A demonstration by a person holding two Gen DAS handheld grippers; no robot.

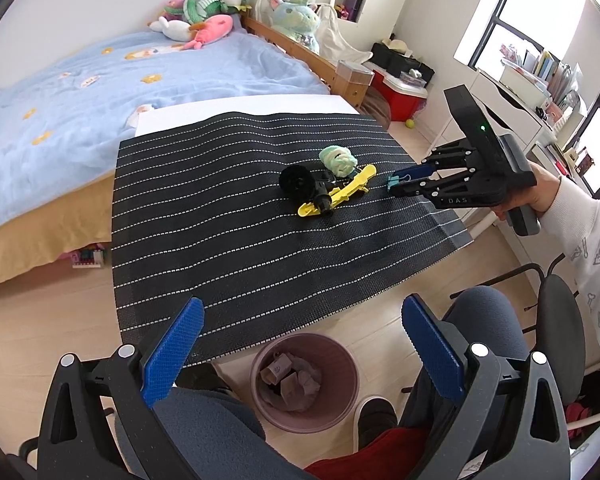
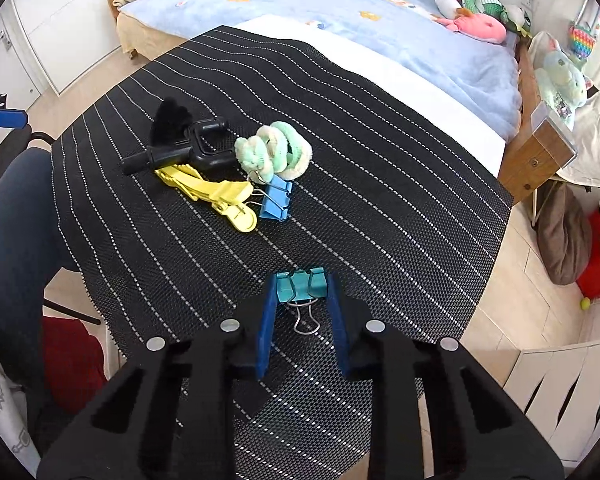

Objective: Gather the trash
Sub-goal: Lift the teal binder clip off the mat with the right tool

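Right hand-held gripper [image 2: 302, 296], angled down at the bench [image 2: 412, 80], its 2 blue pads narrowed onto a teal binder clip [image 2: 300, 286] lying on the striped mat [image 2: 180, 280]. Ahead lie a blue binder clip [image 2: 276, 200], yellow clip [image 2: 220, 192], green scrunchie [image 2: 274, 152] and black tool [image 2: 188, 146]. Left hand-held gripper [image 1: 300, 340] stands wide, holding nothing, above a pink bin [image 1: 304, 384].

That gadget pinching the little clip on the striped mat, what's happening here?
A seated person holds a gripper in each hand and is clearing clutter off the black striped mat. The right gripper has a teal binder clip between its blue fingers, apparently pinched. The left gripper hangs open above a pink waste bin on the floor. A blue clip, yellow clothes peg, green scrunchie and black brush remain.
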